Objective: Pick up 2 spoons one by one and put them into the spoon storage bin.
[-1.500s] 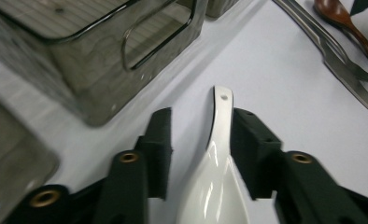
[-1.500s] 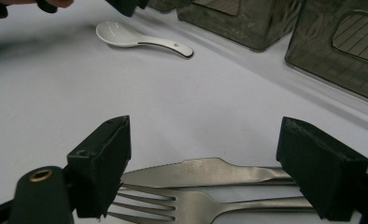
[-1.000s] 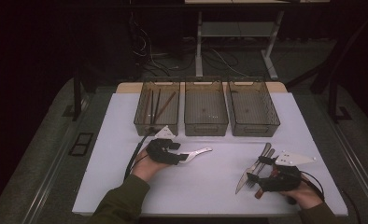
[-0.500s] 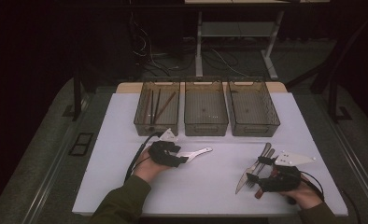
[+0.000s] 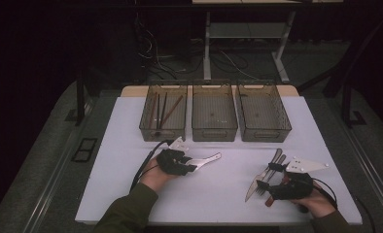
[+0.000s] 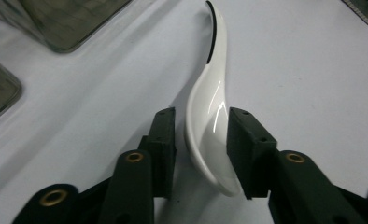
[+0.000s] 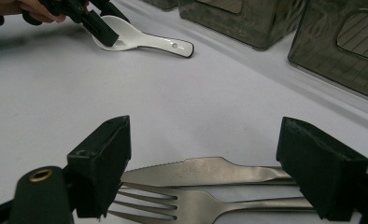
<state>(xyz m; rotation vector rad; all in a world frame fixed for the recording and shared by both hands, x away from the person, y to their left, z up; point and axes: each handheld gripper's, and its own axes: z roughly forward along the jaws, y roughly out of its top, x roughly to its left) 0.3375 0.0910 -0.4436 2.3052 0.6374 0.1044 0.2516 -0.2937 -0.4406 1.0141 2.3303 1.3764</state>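
Observation:
A white ceramic spoon [image 6: 210,116] lies on the white table top, its handle [image 5: 211,158] pointing right. My left gripper [image 6: 201,144] has its jaws on either side of the spoon's bowl and they have just been closing. The right pad [image 6: 245,149] touches the bowl's edge, while a narrow gap remains at the left pad [image 6: 166,144]. In the high view, that gripper [image 5: 192,165] sits left of centre. My right gripper [image 7: 205,140] stands wide open low over a steel knife [image 7: 210,170] and fork [image 7: 196,205], pads clear of both. The same cutlery [image 5: 267,172] lies at the front right.
Three dark mesh bins stand in a row at the back: the left one [image 5: 163,131] holds brown chopsticks [image 5: 163,107], the middle [image 5: 215,132] and right [image 5: 266,133] look bare inside. Bare white top [image 5: 228,189] lies between my hands. Beyond the table, the room is dark.
The left gripper's jaws have narrowed around the spoon's bowl. The right hand and the cutlery under it have stayed where they were.

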